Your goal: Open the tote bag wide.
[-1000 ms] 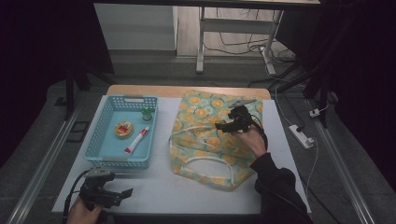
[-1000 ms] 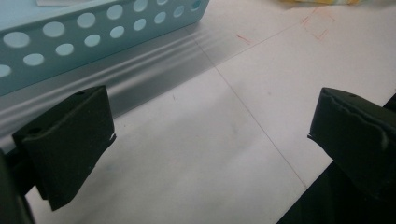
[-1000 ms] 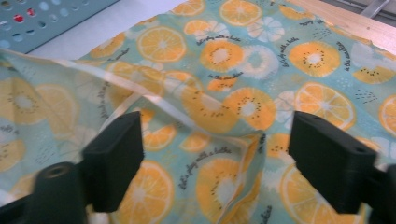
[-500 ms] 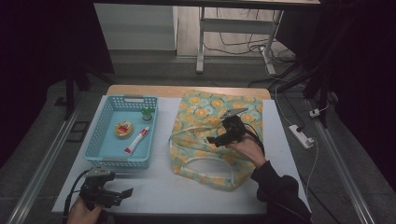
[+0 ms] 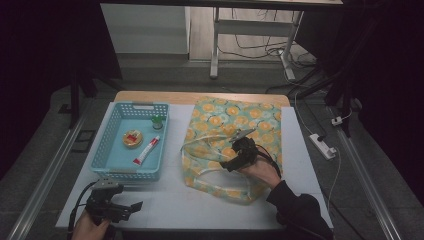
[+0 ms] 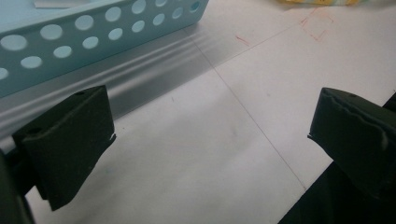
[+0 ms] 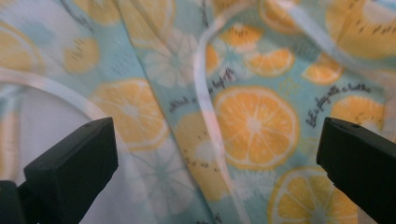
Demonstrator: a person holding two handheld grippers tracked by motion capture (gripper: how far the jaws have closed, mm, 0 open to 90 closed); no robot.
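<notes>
White rectangular surface (image 5: 200, 205) lying under everything. Light blue perforated plastic basket (image 5: 131, 141) sitting at about 9 o'clock on it. Inside the basket: a small round orange-and-red tin (image 5: 132, 138), a white tube with a red cap (image 5: 146, 150) lying slantwise beside it, and a little green-topped bottle (image 5: 157, 121) standing toward the basket's far corner.

Flat cloth tote bag printed with orange slices on pale teal (image 5: 235, 140) spreading across the surface from centre to 3 o'clock, its pale translucent handles (image 5: 210, 142) looping over the fabric and toward the near edge.

Right claw (image 5: 239, 156) hovering over the middle of the bag, hand (image 5: 262, 172) behind it, dark sleeve coming in from 5 o'clock. In the right gripper view the jaws are standing wide apart, released, with the printed fabric (image 7: 252, 116) and a handle strap (image 7: 205, 107) lying between them; cannot tell whether the tips are touching cloth.

Left claw (image 5: 122, 209) resting low at 7 o'clock, near the basket's front wall (image 6: 93, 37) but apart from it. Its jaws are also spread wide, gripping nothing, bare surface (image 6: 210, 154) showing between them.
</notes>
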